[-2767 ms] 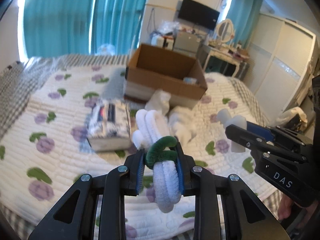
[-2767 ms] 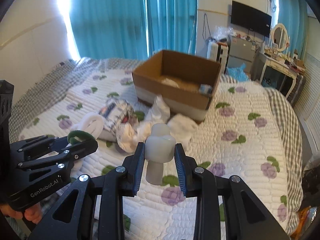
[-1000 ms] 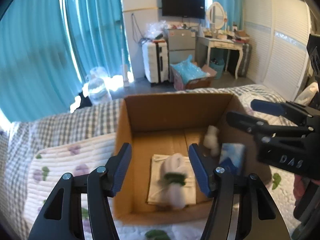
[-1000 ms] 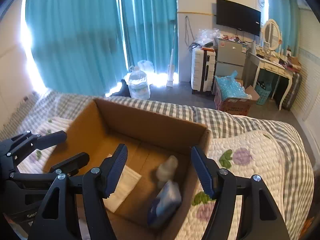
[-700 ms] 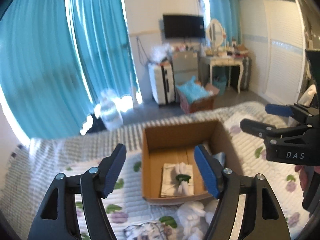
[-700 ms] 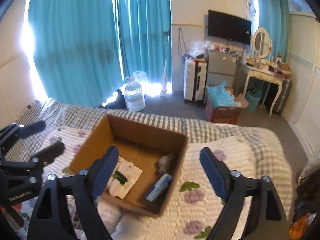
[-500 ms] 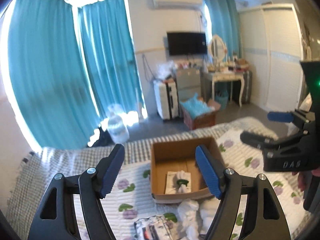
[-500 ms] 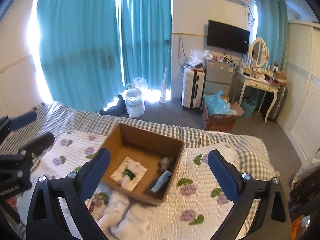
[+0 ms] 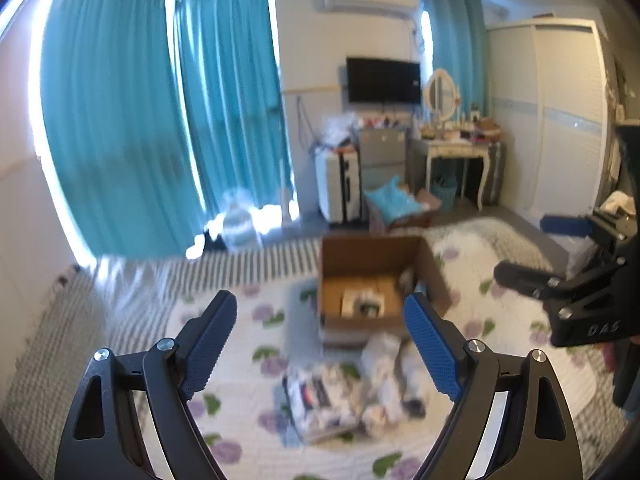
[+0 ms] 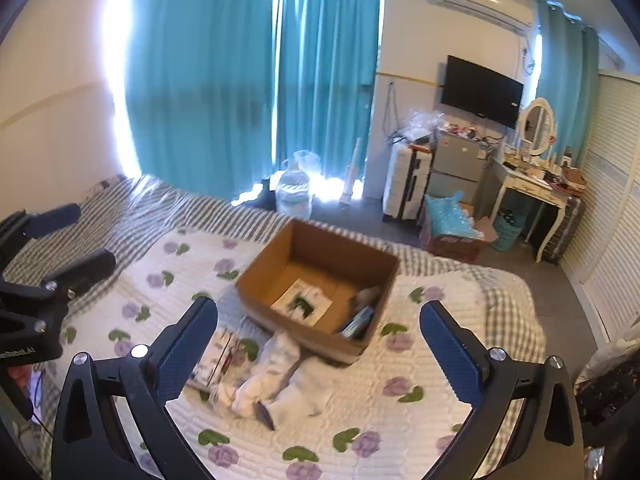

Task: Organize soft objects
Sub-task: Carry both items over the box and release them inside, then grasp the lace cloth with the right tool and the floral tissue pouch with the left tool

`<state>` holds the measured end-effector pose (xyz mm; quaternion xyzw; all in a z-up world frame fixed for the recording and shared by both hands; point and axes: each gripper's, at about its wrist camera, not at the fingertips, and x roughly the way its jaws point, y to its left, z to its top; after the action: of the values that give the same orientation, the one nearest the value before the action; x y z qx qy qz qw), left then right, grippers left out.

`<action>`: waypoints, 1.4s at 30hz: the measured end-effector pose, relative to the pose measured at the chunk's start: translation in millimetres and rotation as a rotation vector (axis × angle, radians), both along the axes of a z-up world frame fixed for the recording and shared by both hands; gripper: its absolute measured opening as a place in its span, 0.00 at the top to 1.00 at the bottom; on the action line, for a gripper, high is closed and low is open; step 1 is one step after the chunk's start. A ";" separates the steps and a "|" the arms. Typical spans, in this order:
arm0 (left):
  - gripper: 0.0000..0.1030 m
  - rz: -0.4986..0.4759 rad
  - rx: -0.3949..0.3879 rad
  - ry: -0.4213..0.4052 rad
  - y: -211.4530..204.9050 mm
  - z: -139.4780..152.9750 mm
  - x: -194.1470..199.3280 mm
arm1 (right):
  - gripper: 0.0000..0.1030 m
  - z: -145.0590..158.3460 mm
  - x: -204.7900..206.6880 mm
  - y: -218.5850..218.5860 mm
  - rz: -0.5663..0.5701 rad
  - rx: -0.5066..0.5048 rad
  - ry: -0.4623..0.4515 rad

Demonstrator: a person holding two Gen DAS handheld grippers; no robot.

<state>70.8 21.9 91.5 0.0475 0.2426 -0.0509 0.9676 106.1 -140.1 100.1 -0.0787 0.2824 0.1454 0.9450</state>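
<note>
left claw: my left gripper (image 9: 320, 340) has nothing between its blue ribbed pads, and its jaws are opening wider.
right claw: my right gripper (image 10: 318, 344) is spread about as wide as it goes, empty, jaws settling at full spread.
what changed: a moment ago each claw carried a soft piece over the open brown cardboard box (image 10: 320, 280); now both pieces lie inside it and both claws have pulled up and back, well clear of the rim.
white fluffy roll with green band: (image 10: 303, 303) ahead of my right claw and below it, resting on a pale folded cloth on the box floor.
small pale soft piece: (image 10: 366, 294) against the box's right wall, beside a blue packet.
what is left: a heap of crumpled white soft things (image 10: 276, 376) just below my right claw on the floral quilted bed cover (image 10: 400, 420), near the box's front, beside a printed plastic-wrapped pack (image 10: 218, 354).
meaning: two items look stowed; I judge the next job is dropping back to that heap.
</note>
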 end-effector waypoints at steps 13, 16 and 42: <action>0.16 0.150 -0.077 0.213 38.7 -178.1 10.2 | 0.01 -194.7 37.8 73.4 0.231 -0.087 0.207; 0.16 0.170 -0.062 0.254 43.7 -200.9 8.5 | 0.01 -220.5 43.7 76.9 0.259 -0.055 0.236; 0.16 0.099 -0.017 0.384 3.0 -227.8 18.7 | 0.74 -206.9 41.9 45.5 0.239 0.140 0.141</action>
<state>89.5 24.9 -136.3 0.0167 0.4242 -0.0132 0.9053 148.0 -94.6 -106.8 -0.0354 0.3259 0.2814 0.9019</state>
